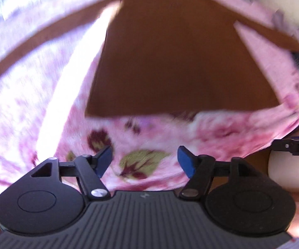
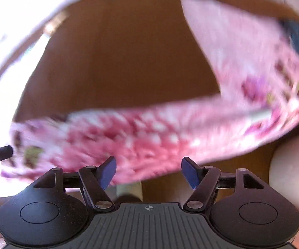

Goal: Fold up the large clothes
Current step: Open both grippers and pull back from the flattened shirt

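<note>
Both tools, left tool (image 1: 144,160) and right tool (image 2: 148,173), gape wide and empty above the pink floral garment (image 1: 149,141) spread on the brown worktop (image 1: 170,62), so I fear an unpinned edge slipping and the fold skewing.

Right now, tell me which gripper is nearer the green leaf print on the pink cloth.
Left. The left gripper hangs open right over the leaf print; the right gripper is open farther along the cloth.
</note>
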The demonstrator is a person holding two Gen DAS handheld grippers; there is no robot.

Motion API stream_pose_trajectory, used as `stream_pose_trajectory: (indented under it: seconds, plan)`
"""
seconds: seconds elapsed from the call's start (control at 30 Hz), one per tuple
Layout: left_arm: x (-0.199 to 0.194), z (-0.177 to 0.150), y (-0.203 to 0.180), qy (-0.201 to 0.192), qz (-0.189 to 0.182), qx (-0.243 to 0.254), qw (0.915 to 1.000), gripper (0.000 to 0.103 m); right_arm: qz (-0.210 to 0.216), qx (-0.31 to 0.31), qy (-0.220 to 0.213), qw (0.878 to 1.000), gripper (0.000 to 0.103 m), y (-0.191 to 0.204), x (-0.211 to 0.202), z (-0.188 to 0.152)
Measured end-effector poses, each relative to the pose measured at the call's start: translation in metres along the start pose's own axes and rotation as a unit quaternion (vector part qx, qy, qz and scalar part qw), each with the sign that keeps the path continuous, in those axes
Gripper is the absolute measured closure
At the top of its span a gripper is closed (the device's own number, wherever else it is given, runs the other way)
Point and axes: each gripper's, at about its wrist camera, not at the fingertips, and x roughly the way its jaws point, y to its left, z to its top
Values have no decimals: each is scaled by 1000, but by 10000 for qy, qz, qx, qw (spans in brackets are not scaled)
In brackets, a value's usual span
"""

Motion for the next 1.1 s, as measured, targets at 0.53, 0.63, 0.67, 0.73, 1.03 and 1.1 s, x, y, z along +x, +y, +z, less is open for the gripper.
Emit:
stream_pose_trajectory:
  seconds: [0.53,0.63,0.67,0.73,1.03,1.1]
  plan:
    - [-239,9,-57,-1946,295,34,9804,1,457,-104,-1929,9801,36,47,-235,-16]
    - [-250,0,-61,-1844,320,62,9823,1,350,-257,-1778,9831,36,47,-247,-28]
    - [-252,-3,-60,-1787,257,42,9836,1,309,-296,-1707,9844,36,48,-249,-31]
    - [-255,-8,-61,-1647,155,3,9862,1,211,-306,-1611,9862,36,47,-248,-35]
    - [-261,-20,-66,-1418,297,32,9894,1,179,-425,-1580,9864,36,43,-259,-53]
    - [-263,-22,-67,-1413,347,35,9893,1,193,-454,-1556,9866,36,44,-260,-54]
